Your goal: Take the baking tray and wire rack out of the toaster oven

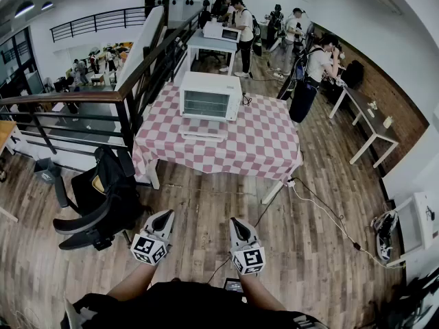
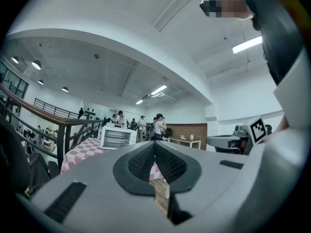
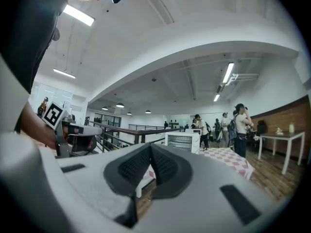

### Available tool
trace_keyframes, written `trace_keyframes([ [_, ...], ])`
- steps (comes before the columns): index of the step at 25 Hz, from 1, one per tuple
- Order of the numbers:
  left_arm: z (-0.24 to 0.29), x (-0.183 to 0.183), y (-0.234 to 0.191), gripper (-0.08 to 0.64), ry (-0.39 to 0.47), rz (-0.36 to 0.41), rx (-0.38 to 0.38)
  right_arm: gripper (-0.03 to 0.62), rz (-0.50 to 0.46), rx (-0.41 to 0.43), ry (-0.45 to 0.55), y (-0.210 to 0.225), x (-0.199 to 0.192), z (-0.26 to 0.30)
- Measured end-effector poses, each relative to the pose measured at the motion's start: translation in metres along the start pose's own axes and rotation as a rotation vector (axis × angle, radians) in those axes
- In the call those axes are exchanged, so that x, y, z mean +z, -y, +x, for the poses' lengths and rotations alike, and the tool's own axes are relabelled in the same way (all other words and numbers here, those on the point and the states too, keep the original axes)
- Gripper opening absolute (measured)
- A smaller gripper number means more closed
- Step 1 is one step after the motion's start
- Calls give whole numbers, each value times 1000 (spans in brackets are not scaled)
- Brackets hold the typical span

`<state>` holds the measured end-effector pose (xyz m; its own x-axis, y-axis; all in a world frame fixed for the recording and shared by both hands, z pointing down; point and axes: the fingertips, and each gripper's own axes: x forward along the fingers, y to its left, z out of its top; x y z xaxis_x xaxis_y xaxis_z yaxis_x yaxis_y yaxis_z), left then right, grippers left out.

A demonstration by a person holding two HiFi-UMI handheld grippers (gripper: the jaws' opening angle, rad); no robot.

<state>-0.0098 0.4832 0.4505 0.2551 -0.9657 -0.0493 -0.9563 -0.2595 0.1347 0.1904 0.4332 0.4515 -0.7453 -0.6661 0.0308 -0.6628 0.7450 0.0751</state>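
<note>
Down at the bottom of the head view, your left claw (image 1: 167, 216) and right claw (image 1: 236, 222) are side by side, level and pointing ahead. Each one's pads are pressed together with nothing between them. That fits a carry pose: you stand well apart from the work, so there is nothing to grip yet. The toaster oven (image 1: 210, 96) sits on the checkered desk (image 1: 267, 149) across the wooden floor (image 1: 206, 204), its front facing you. A flat panel, probably its dropped door (image 1: 204, 129), lies just before it. The baking tray and wire rack are likely inside; you can't pick either out from here, only faint horizontal lines behind the front. The task looks not yet begun, and the approach comes first. A black office chair (image 1: 103, 190) stands left of your path near the railing (image 1: 130, 94). A cable (image 1: 322, 214) trails from the desk leg over the floor on the right and could catch a foot. People (image 1: 243, 26) are busy at other tables behind, well clear of you.
</note>
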Motion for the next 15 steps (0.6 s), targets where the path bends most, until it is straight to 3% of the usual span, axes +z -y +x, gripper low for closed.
trace_keyframes([
  [10, -9, -2, 14, -8, -18, -49, -24, 5, 104, 58, 117, -10, 16, -7],
  [11, -10, -2, 15, -6, -17, -52, -18, 26, 112, 61, 128, -8, 18, -7],
  [14, -10, -2, 15, -6, -21, -56, -6, 198, 145, 82, 134, -2, 18, -3],
  [15, -10, -2, 16, -8, -23, -54, -6, 201, 152, 101, 128, -3, 17, -3],
])
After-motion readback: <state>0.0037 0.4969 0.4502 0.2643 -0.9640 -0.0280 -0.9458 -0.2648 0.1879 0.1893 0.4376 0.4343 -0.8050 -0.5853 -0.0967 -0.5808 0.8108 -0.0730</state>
